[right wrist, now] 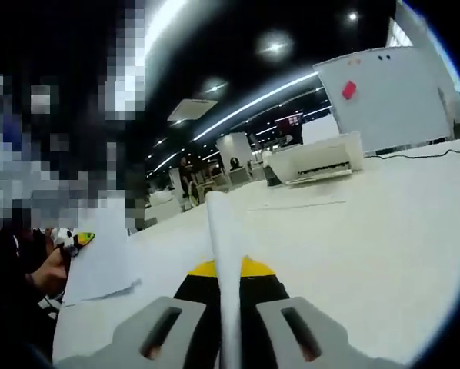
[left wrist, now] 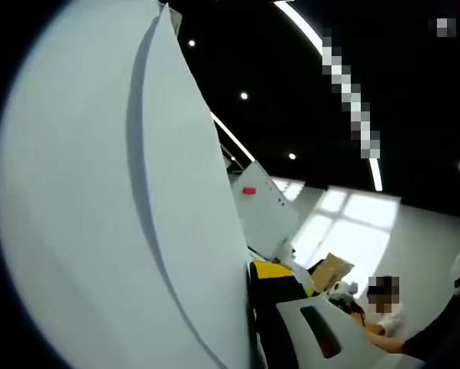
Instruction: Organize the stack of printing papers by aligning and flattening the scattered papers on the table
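Right gripper [right wrist: 230,338] pinching stack of paper [right wrist: 224,261] edge-on between both jaws, sheets rising upright above white tabletop [right wrist: 384,231]. Second batch of paper sheets [right wrist: 99,265] lying flat on tabletop at left, near person's hand [right wrist: 49,273]. Printer [right wrist: 318,161] and whiteboard [right wrist: 395,96] farther back. Left gripper view: large white sheet [left wrist: 115,207] close against lens; left gripper state cannot tell.

Matt white paper [left wrist: 99,200] (smooth), glossy table [right wrist: 384,238]
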A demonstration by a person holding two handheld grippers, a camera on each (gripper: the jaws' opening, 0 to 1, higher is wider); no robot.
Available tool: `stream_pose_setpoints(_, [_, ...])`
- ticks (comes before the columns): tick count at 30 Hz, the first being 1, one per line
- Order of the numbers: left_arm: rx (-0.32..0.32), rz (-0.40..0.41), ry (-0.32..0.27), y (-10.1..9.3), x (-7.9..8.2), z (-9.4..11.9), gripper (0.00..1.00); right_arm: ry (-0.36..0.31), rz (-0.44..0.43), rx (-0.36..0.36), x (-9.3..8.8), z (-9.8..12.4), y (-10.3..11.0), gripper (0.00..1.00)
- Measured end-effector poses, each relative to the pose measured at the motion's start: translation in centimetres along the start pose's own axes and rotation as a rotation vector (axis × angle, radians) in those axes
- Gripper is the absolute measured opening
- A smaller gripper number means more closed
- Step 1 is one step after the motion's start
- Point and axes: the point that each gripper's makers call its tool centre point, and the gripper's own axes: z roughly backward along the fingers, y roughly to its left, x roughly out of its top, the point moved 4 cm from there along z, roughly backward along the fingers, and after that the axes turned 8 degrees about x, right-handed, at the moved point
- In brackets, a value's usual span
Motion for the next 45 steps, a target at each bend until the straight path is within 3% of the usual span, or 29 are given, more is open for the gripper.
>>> stream_pose_setpoints(8, [0.0,0.017,-0.001,0.1,0.1,0.0,0.08,-0.076,-0.007,-0.007,1.7,0.5,0.0,0.0])
stream_pose_setpoints(16, [0.005,0.013,0.005,0.1,-0.1,-0.1,0.08,-0.098,0.062,-0.018,3.0,0.5,1.2,0.0])
stream_pose_setpoints(28, [0.006,0.011,0.009,0.0,-0.2,0.0,0.08,-0.195,0.054,0.02,6.4,0.4,3.9,0.0])
stream_pose_setpoints(45, [-0.003,0.011,0.001,-0.1,-0.1,0.0,0.08,-0.287,0.086,0.055,9.7,-0.2,7.3,0.0])
